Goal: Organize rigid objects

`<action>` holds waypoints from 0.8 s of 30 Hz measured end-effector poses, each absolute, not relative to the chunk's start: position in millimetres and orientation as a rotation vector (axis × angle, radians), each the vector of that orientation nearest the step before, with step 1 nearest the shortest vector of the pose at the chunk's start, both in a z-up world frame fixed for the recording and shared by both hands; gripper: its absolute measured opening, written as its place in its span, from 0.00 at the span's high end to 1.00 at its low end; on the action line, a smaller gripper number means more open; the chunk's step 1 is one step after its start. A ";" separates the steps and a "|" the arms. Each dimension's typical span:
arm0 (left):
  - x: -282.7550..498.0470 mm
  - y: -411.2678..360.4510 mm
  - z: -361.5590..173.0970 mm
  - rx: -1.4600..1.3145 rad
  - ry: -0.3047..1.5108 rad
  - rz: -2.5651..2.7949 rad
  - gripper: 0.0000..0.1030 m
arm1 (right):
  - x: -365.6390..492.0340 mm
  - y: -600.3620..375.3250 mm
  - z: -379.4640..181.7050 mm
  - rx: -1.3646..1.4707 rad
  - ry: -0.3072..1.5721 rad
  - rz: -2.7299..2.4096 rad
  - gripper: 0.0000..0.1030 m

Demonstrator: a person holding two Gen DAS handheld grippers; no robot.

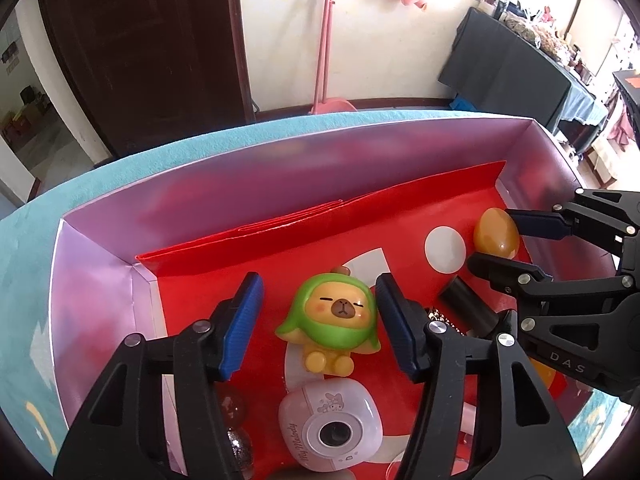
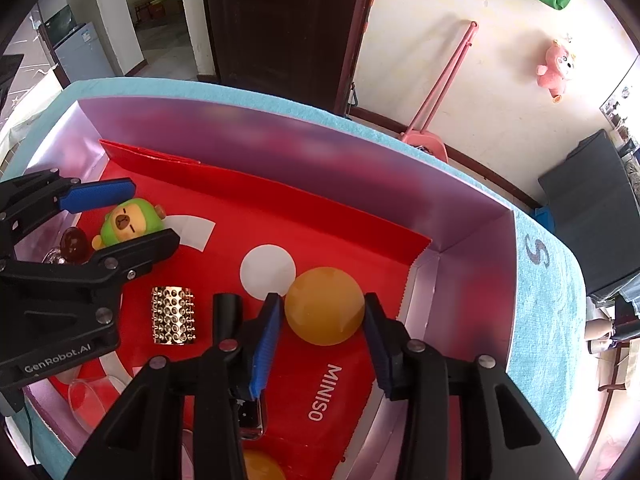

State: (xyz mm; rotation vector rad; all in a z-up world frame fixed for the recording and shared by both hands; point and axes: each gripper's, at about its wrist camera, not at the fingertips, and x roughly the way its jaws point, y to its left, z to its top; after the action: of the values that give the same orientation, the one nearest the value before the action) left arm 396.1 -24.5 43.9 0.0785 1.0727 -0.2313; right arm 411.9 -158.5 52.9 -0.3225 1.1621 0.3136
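With the left gripper spread clear of the capybara figurine and the right gripper loosely bracketing, possibly touching, the amber ball, rolling toward the box wall is judged likely.

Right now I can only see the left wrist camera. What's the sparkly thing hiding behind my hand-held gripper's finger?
Observer: It's a gold studded cylinder, lying on its side on the red paper.
Operator: Does the paper have any words on it?
Observer: Yes, white letters reading MINISO, near the right end of the box.
Operator: Is the orange ball really inside the other gripper?
Observer: Yes, the orange ball sits between both pads of the right hand-held gripper. I cannot tell if they squeeze it.
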 end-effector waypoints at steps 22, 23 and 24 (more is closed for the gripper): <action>379.9 -18.2 64.7 0.064 1.006 -0.212 0.30 | 406.7 -158.5 66.2 -0.328 1.128 0.309 0.41; 377.6 -17.0 67.4 0.063 0.997 -0.209 0.29 | 406.0 -160.4 67.8 -0.325 1.126 0.310 0.41; 373.6 -15.7 71.7 0.060 0.984 -0.209 0.28 | 404.1 -161.4 70.7 -0.322 1.120 0.305 0.41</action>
State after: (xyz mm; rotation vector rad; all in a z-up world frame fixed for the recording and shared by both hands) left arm 373.6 -15.7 71.7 0.0599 0.9844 -0.2089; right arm 404.1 -161.4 70.7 -0.3221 1.1203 0.3055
